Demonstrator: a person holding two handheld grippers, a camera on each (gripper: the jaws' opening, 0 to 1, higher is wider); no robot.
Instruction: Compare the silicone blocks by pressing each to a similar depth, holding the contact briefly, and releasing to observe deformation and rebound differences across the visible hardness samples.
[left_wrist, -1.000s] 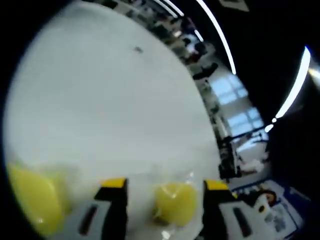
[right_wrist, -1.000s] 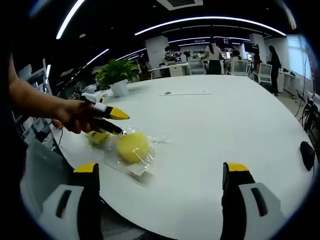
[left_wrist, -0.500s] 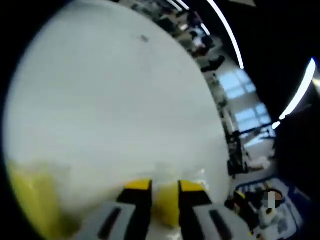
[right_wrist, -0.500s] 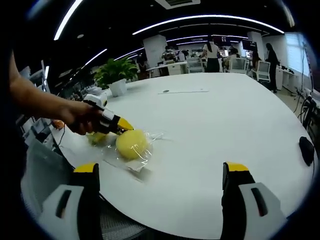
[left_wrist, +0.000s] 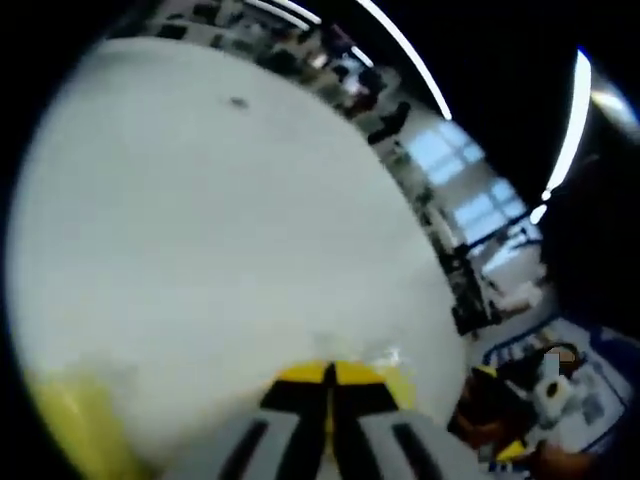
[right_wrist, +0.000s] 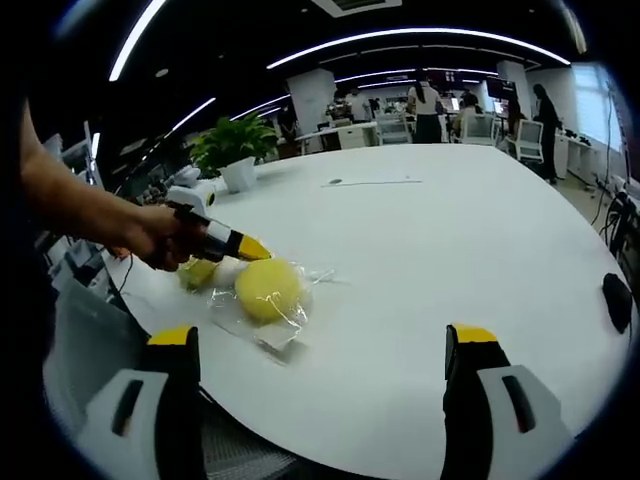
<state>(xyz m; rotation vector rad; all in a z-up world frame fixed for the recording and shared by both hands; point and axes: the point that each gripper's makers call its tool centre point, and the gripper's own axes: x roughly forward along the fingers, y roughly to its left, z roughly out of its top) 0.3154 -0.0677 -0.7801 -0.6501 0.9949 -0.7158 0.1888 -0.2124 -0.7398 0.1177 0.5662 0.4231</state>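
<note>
Smooth white table (right_wrist: 430, 260), round yellow block (right_wrist: 267, 289) in crinkled clear plastic, left tool (right_wrist: 250, 248) pressed together, right tool (right_wrist: 320, 345) spread.

A potted plant (right_wrist: 235, 150) stands on the white table (right_wrist: 440, 260).

A broad white table (right_wrist: 430, 250) fills an open-plan office. A potted plant (right_wrist: 232, 150) stands at its far edge. Curved light strips (right_wrist: 420, 38) cross the dark ceiling; bright windows (left_wrist: 470, 190) line one wall.

Both grippers same build: right gripper (right_wrist: 320, 345) has grey jaw bodies with dark slots, black inner faces, yellow tips. Left gripper (left_wrist: 330, 375) yellow-tipped too. Forearm bare.
</note>
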